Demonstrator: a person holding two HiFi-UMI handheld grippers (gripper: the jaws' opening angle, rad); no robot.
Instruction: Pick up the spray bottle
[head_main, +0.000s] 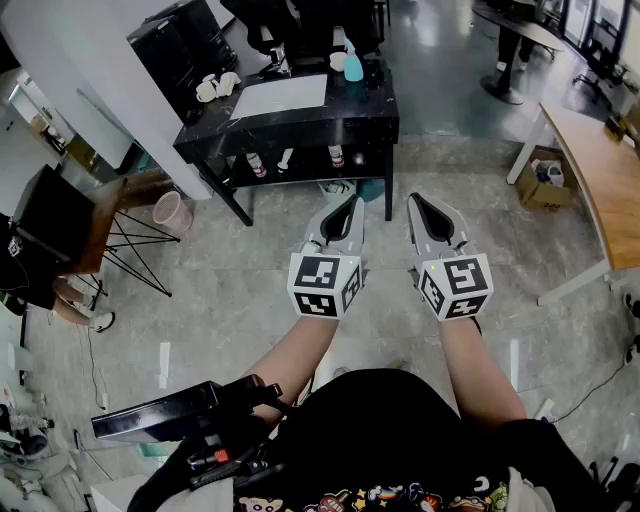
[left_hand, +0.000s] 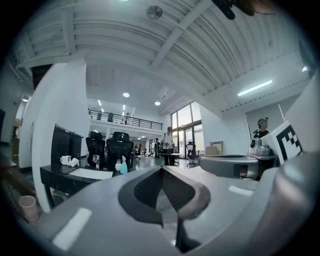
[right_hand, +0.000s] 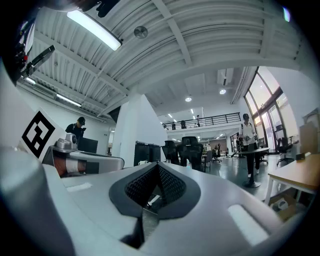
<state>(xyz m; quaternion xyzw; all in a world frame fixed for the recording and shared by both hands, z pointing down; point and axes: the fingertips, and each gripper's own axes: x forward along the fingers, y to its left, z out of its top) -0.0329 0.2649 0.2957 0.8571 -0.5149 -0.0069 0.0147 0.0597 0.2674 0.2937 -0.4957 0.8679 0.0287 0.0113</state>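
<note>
A teal spray bottle (head_main: 353, 66) with a white head stands at the far right of a black table (head_main: 300, 122); the left gripper view shows this spray bottle (left_hand: 123, 166) small and far off. My left gripper (head_main: 354, 203) and right gripper (head_main: 416, 200) are held side by side over the floor, well short of the table, both pointing toward it. Both are shut with nothing between the jaws, as the left gripper (left_hand: 161, 168) and right gripper (right_hand: 158, 165) show in their own views. The right gripper view does not show the bottle.
White cups (head_main: 215, 87) and a white mat (head_main: 280, 97) lie on the table, and small bottles (head_main: 290, 158) sit on its lower shelf. Black chairs (head_main: 300, 25) stand behind it. A pink bin (head_main: 172, 212) is left; a wooden desk (head_main: 600, 180) and cardboard box (head_main: 545, 180) are right.
</note>
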